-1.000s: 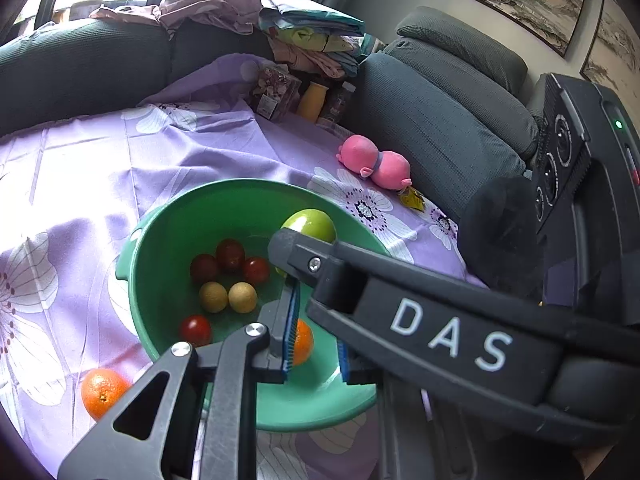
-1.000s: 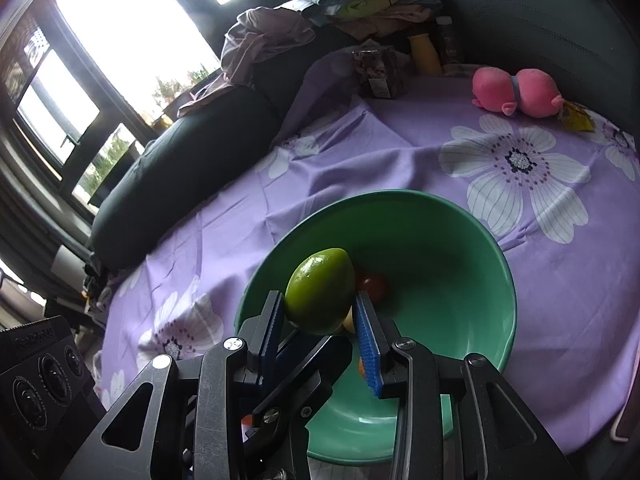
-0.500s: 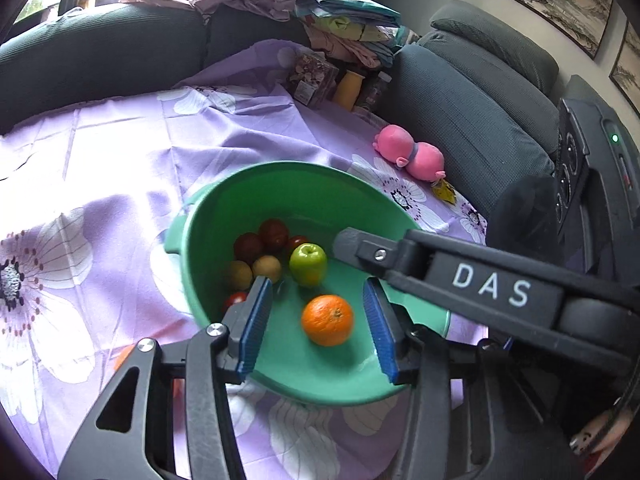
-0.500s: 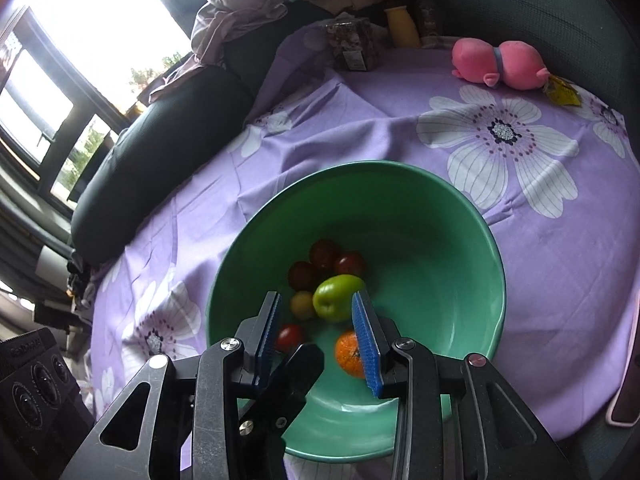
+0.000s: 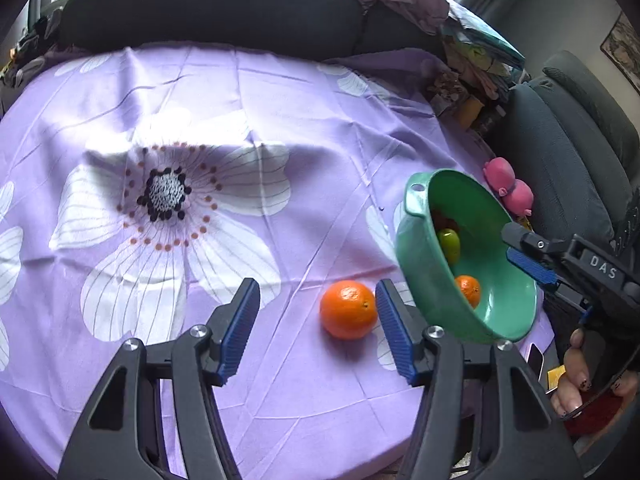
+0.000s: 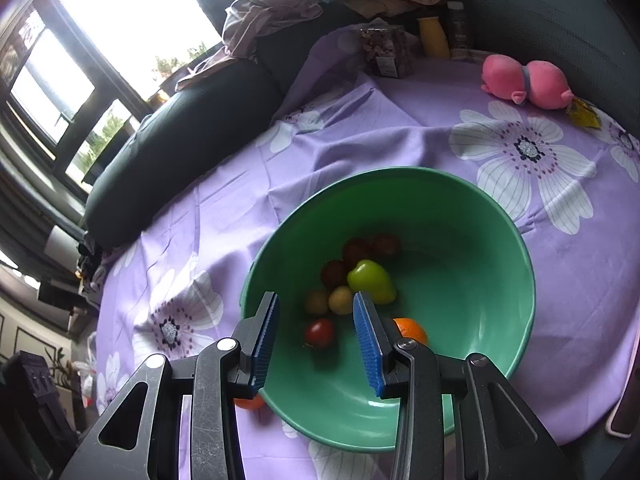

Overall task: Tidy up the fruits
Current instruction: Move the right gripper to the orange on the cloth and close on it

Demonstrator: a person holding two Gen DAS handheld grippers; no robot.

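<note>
A green bowl (image 6: 500, 240) sits on the purple flowered cloth and holds a green apple (image 6: 372, 282), an orange (image 6: 412, 330), dark red fruits (image 6: 356, 250) and small yellowish ones (image 6: 340, 300). My right gripper (image 6: 316, 340) is open and empty above the bowl's near side. In the left wrist view the bowl (image 5: 420, 256) is at the right. A loose orange (image 5: 348, 309) lies on the cloth just left of the bowl. My left gripper (image 5: 316, 324) is open, and the orange lies close to its right finger (image 5: 392, 332). The same orange peeks out in the right wrist view (image 6: 250, 402).
A pink plush toy (image 6: 524, 80) lies at the far right of the cloth. A box (image 6: 384, 54) and bottles (image 6: 434, 36) stand at the back by piled clothes (image 6: 272, 16). Dark sofa cushions (image 5: 208, 8) border the cloth. The cloth's near edge (image 5: 320, 464) is close below my left gripper.
The right gripper let go of the green apple, which now lies in the bowl. The left gripper swung left away from the bowl, opened wide, and now faces the loose orange.
</note>
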